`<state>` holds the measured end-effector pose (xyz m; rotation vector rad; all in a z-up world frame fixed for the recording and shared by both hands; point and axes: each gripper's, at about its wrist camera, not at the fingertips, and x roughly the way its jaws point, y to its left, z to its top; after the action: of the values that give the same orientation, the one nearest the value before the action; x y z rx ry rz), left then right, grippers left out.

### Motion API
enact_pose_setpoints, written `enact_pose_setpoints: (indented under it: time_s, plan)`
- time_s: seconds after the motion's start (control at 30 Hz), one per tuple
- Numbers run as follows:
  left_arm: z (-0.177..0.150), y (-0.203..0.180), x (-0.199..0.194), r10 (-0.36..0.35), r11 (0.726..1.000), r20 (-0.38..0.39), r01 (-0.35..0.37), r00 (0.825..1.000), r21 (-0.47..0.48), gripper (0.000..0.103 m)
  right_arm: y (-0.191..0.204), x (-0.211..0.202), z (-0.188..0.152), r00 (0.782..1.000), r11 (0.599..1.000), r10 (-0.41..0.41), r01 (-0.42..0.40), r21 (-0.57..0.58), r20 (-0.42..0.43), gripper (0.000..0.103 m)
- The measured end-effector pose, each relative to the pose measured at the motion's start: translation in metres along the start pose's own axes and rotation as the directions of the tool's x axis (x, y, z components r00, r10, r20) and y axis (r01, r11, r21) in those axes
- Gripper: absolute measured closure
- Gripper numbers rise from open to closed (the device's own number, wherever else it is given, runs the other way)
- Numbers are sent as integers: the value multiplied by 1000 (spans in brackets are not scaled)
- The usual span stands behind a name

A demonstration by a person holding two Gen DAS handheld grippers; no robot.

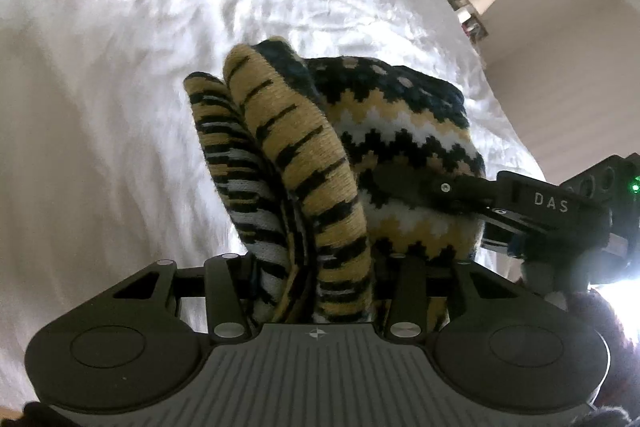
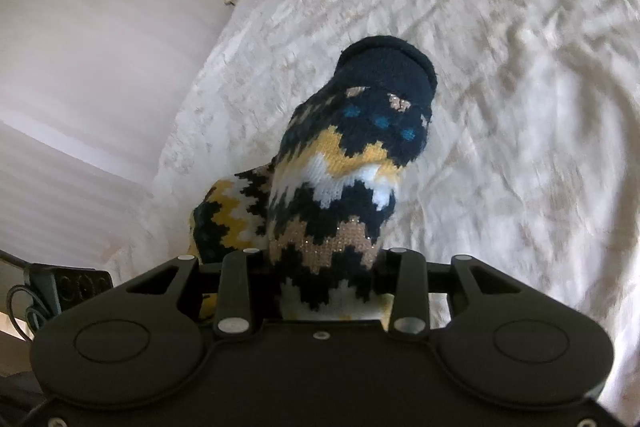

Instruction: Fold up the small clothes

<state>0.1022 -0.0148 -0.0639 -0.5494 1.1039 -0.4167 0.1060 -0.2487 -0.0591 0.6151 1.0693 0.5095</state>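
Both hand-held grippers are pinching the same thick knitted sock (image 1: pixel 360 155), patterned in navy, mustard-yellow and white zigzags with a dark navy toe, and it hangs in the air above the rumpled white bed sheet (image 1: pixel 100 87). The left hand-held gripper (image 1: pixel 316 291) has its 2 fingers pressed onto a doubled, striped fold of the knit that rises toward 12 o'clock in its view. The right hand-held gripper (image 2: pixel 324 287) grips the zigzag band, with the navy toe (image 2: pixel 388 71) standing up at 12 o'clock; in the left view it reaches in from 3 o'clock onto the sock's side (image 1: pixel 404 187). My judgement is that the fold is midway: the sock is already doubled over but not yet laid flat. The next move likely calls for bringing both grips down together onto the sheet, keeping the layers aligned, before either lets go.
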Motion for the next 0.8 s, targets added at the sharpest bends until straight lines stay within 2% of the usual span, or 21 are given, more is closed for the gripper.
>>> enact_pose_setpoints:
  time_s: [0.07, 0.13, 0.2, 0.23, 0.27, 0.3, 0.33, 0.37, 0.47, 0.5, 0.57, 0.63, 0.73, 0.8]
  plan:
    - [12, 1, 1, 4, 1000, 11, -4, 1000, 15, 61, 0, 1, 10, 1000, 1000, 15, -14, -10, 16, 54]
    - [24, 4, 7, 41, 999, 20, -42, 999, 32, 60, -2, 5, 19, 999, 1000, -4, 4, -14, 35, 48]
    - [30, 11, 19, 174, 981, 28, -176, 984, 79, 56, -10, 14, 29, 993, 995, -95, 97, -37, 64, 38]
    - [32, 16, 28, 260, 958, 27, -261, 965, 117, 54, -13, 18, 32, 984, 985, -160, 165, -58, 84, 33]
    - [34, 21, 38, 364, 918, 18, -362, 931, 164, 54, -17, 20, 34, 965, 966, -239, 248, -74, 109, 32]
    - [34, 25, 44, 422, 888, 7, -415, 907, 199, 53, -23, 20, 36, 947, 948, -297, 308, -75, 124, 32]
    - [35, 29, 46, 432, 880, 5, -422, 902, 219, 53, -27, 18, 36, 936, 940, -325, 335, -66, 133, 29]
    - [35, 31, 43, 415, 886, 16, -408, 910, 219, 53, -31, 13, 35, 928, 935, -342, 352, -48, 146, 26]
    - [31, 26, 26, 443, 857, 77, -447, 893, 258, 53, -33, -3, 29, 907, 922, -371, 385, -36, 199, 24]
    - [22, 31, 13, 435, 854, 102, -446, 895, 268, 53, -33, -4, 27, 900, 916, -383, 399, -41, 206, 23]
    - [14, 29, -1, 395, 867, 129, -415, 910, 277, 50, -31, -3, 24, 890, 905, -403, 422, -51, 212, 21]
    - [13, 20, 2, 362, 869, 129, -384, 923, 313, 44, -29, 6, 24, 886, 897, -418, 437, -62, 200, 18]
    - [10, 11, 23, 347, 848, 112, -363, 931, 386, 43, -33, 32, 26, 875, 875, -460, 475, -90, 152, 18]
    - [7, 11, 37, 359, 834, 85, -360, 930, 417, 43, -41, 58, 29, 842, 832, -534, 539, -133, 74, 19]
